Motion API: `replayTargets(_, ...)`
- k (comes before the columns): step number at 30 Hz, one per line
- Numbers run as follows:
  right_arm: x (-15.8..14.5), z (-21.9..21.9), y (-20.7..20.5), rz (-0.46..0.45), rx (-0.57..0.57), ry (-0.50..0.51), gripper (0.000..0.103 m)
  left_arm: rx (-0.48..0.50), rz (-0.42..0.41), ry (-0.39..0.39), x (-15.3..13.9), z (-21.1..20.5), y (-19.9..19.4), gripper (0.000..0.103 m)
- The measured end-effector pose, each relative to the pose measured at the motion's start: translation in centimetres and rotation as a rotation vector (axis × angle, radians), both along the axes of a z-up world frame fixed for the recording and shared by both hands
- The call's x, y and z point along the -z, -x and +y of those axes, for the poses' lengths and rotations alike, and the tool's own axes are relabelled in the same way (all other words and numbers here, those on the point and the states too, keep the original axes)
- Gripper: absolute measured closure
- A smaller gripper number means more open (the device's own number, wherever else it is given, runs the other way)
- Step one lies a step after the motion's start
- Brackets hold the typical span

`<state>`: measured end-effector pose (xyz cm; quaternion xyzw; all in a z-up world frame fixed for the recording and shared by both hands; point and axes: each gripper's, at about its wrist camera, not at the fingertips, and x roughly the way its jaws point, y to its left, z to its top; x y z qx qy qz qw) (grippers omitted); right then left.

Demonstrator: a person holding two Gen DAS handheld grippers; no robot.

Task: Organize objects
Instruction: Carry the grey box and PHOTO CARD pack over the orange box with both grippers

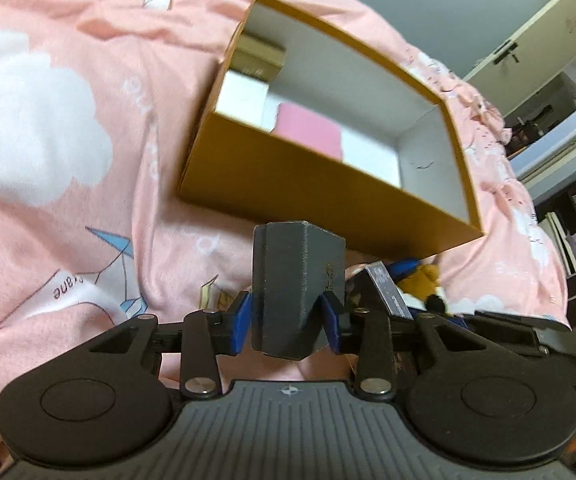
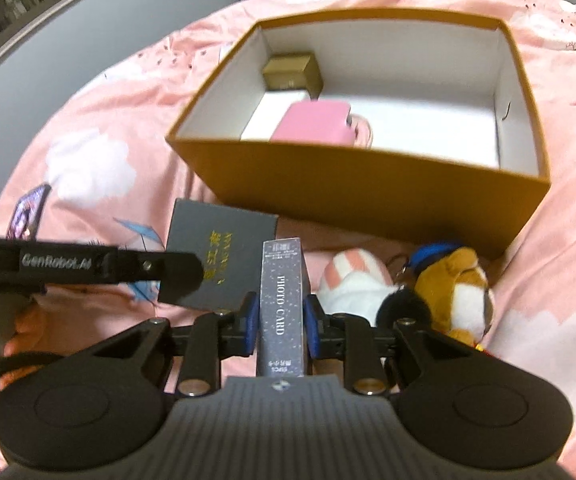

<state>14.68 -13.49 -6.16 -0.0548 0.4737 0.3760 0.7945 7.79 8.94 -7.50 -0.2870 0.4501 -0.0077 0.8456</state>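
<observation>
Blue-padded jaws of the left gripper clench a dark grey box, upright, long axis pointing away. Jaws of the right gripper grip a photo-card pack, lengthwise toward the orange box on the bed.

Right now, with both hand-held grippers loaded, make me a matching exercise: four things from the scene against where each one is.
Things:
1. dark grey box
2. photo card pack
3. pink box
4. tiger plush

Places:
A. inside the orange box
B. on the pink blanket, in front of the orange box
C. between the pads of the left hand-held gripper
D. between the pads of the right hand-held gripper

Pairs: 1-C, 2-D, 3-A, 4-B
</observation>
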Motion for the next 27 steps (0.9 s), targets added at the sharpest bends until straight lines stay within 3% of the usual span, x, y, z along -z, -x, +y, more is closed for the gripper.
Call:
replayTargets(7, -2.6, -0.7, -0.8, -0.018, 0.028, -0.061, 0.078, 0.002, -0.069, 0.013, -1.9, -0.1, 0.2, 0.061)
replayTargets(15, -6.6, -2.3, -2.1, -0.033, 0.062, -0.199, 0.078, 0.01, -0.148, 0.041, -5.1, 0.4, -0.9, 0.061)
replayTargets(23, -9.3, -2.6, -5.0, -0.107, 0.096, -0.238, 0.078, 0.043, -0.218, 0.008, -8.4, 1.5, -5.3, 0.061)
replayTargets(27, -8.8, -2.3, -8.1, -0.068, 0.136, -0.261, 0.078, 0.076, -0.2, 0.017, -8.7, 2.2, -9.5, 0.061)
